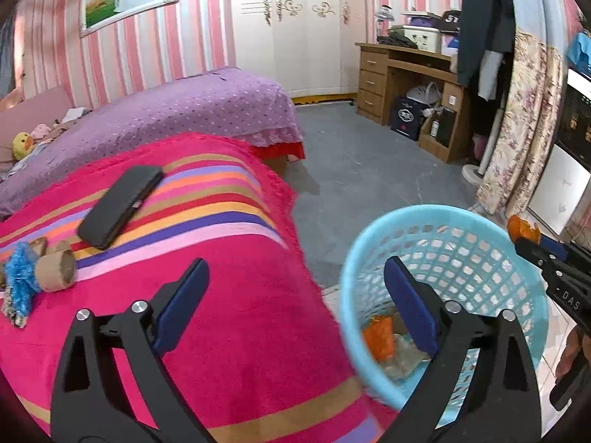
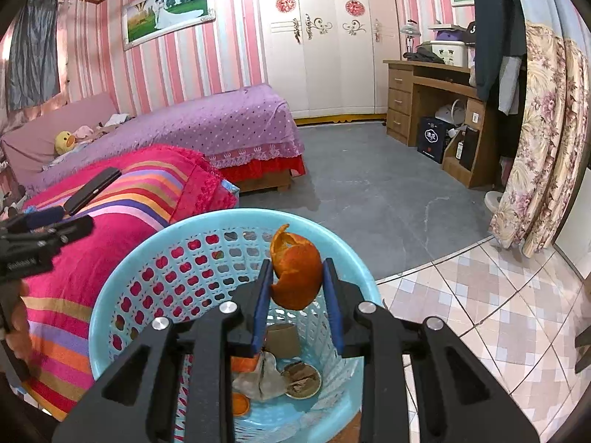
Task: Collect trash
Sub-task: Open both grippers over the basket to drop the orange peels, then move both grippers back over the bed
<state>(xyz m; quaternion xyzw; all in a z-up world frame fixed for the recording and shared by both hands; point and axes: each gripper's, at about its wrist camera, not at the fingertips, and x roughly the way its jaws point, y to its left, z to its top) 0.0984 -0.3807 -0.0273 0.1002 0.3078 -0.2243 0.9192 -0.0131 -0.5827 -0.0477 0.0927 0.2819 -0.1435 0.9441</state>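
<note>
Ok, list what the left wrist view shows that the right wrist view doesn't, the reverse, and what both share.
Only the left wrist view: the cardboard roll and blue fuzzy thing on the striped blanket, and the left gripper open and empty.
Only the right wrist view: a small dish at the basket's bottom, and tiled floor.
Both: the blue basket, the phone, and the right gripper holding orange peel.

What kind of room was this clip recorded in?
A home bedroom, most likely: a bed with a purple spotted cover, a white wardrobe against pink striped wallpaper, and a wooden desk by the far wall.
</note>
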